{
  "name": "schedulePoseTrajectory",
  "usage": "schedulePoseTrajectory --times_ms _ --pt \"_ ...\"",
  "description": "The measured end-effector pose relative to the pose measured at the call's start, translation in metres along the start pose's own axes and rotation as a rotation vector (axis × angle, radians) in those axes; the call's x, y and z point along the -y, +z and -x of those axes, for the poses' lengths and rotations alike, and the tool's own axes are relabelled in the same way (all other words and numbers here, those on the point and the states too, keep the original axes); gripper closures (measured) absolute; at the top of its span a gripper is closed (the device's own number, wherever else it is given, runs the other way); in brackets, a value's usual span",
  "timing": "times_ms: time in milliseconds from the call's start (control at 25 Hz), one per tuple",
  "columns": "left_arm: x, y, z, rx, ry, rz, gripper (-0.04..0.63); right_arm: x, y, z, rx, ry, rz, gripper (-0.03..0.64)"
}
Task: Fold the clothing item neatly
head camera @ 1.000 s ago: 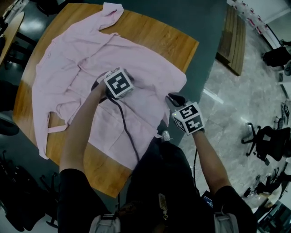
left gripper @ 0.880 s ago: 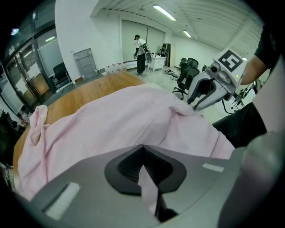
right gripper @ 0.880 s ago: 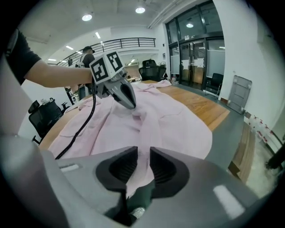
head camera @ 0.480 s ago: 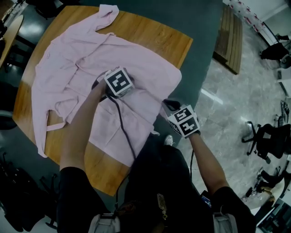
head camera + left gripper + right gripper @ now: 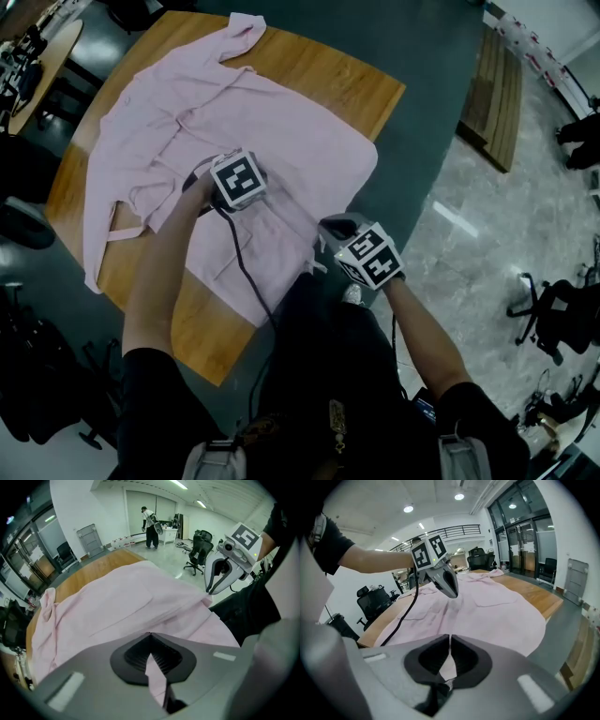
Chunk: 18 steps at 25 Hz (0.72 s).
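Pink shirt (image 5: 281, 122) lies opened out on the wooden table (image 5: 366, 80). One sleeve reaches to 12 o'clock and a cuff trails at 9 o'clock. The near hem overhangs the table edge at about 5 o'clock. We see no fold made anywhere, so we judge this the opening step.

Left gripper (image 5: 150, 639): jaws together, with a thin ridge of pink cloth nipped between the pads. It stands steeply over the middle of the shirt. We read this as an anchor point, since a pinch at mid-body sets a line the cloth can turn about.

Right gripper (image 5: 449, 641): jaws have just been closing, and pink cloth sits pinched between them. It is at 4 o'clock from the left one, at the table's edge where the hem corner hangs free. Taking the overhang makes sense to us. That edge can be reached from both faces without scraping the wood.

Cable (image 5: 246, 281) runs from the left gripper back toward 6 o'clock, across the cloth. It could drag the fabric.

Both tools hold the same side panel. The next move likely calls for carrying that side toward 10 o'clock over the body, with both holds kept level so the crease runs straight. The risks are a thin pinch slipping or the under layer lifting too.
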<state>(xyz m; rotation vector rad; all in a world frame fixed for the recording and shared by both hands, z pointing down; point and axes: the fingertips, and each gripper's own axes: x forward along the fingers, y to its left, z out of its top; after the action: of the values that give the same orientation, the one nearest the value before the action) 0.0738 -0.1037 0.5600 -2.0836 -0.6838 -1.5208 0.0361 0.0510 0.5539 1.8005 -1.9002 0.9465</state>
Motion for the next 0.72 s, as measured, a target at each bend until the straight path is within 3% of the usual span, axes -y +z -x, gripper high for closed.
schedulePoseTrajectory --times_ms 280,360,480,720 --pt "0.02 -0.025 0.021 -0.017 0.06 0.115 0.589 -0.011 -0.032 -0.02 -0.094 0.035 0.049 0.591" --pt "0.027 -0.033 0.03 -0.017 0.084 0.179 0.589 -0.015 -0.032 -0.013 -0.089 0.047 0.069 0.591" --pt "0.056 -0.037 0.033 0.015 0.041 0.298 0.589 -0.029 -0.03 -0.004 -0.067 0.095 0.112 0.591" --pt "0.106 -0.035 0.035 0.042 0.075 0.374 0.589 -0.064 -0.063 -0.014 -0.145 0.202 0.168 0.494"
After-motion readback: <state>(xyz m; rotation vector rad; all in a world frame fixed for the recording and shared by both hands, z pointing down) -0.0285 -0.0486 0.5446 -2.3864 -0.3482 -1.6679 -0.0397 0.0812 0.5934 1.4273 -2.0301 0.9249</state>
